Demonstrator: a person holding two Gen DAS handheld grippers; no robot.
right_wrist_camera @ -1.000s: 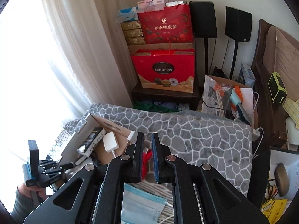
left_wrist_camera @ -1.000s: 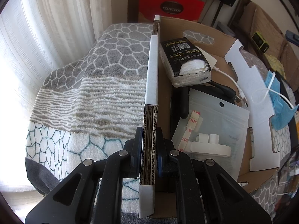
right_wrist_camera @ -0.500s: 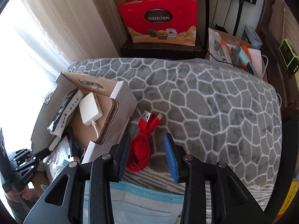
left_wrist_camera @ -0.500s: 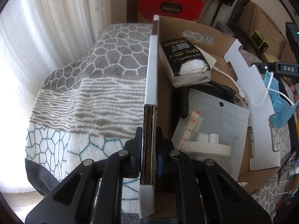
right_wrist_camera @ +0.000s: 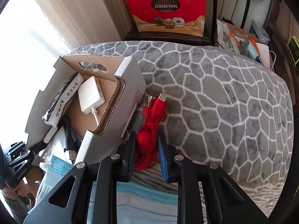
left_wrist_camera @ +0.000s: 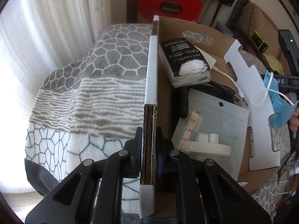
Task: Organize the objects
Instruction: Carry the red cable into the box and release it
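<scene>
- The red cable lay bundled on the grey blanket, just beside the cardboard box, its long axis running away from the camera, plugs at the far end.
- The right gripper had just been closing, its jaws straddling the bundle's near end; whether its pads pressed it, I could not tell.
- The left gripper was clamped on the box wall.

My left wrist camera is looking steeply down along its fingers, close over the cardboard box wall. My right wrist camera is tilting down just beside that box, facing the red gift bag. Both are sharing the box, the blanket and the bag.
</scene>
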